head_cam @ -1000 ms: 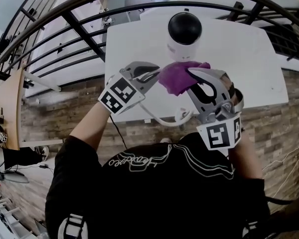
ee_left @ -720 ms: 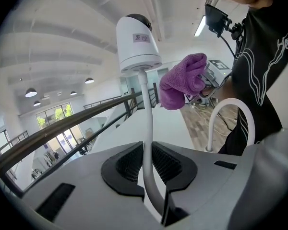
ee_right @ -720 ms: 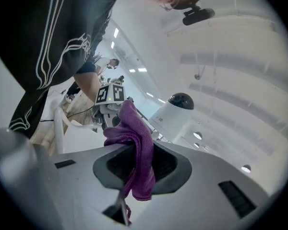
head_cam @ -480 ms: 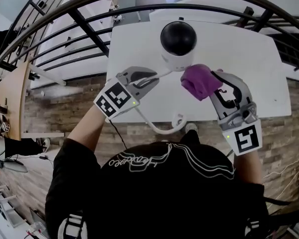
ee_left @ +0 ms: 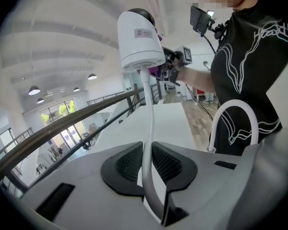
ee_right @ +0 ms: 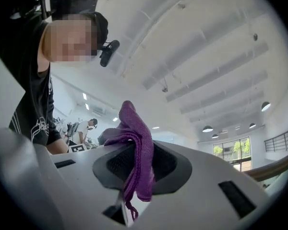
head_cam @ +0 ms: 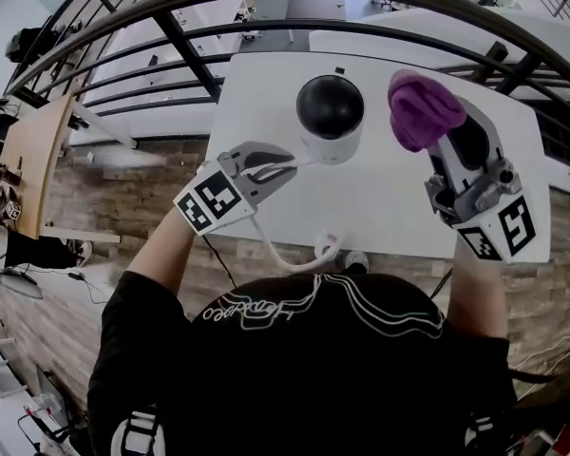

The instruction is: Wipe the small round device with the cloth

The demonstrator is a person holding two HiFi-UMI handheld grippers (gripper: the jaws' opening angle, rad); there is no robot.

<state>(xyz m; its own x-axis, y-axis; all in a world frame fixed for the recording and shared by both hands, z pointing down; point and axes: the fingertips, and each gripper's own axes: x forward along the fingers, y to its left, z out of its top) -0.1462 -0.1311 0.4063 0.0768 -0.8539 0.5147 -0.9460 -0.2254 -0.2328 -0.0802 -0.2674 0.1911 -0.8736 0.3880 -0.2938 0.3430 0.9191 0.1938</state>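
The small round device (head_cam: 330,112) is standing over the table's (head_cam: 399,207) far middle, its white cable (head_cam: 275,166) being pinched by the left gripper (head_cam: 287,162). The right gripper (head_cam: 435,139), clamping the purple cloth (head_cam: 418,107), is swinging off rightward, so wiping is likely pausing.

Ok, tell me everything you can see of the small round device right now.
The small round device is a white cylindrical body with a glossy black dome on one end and a label on its side. A white cable leaves the other end and is pinched between the jaws of the left gripper, which seems to hold it up over the white table. The purple cloth is off to its right, not touching.
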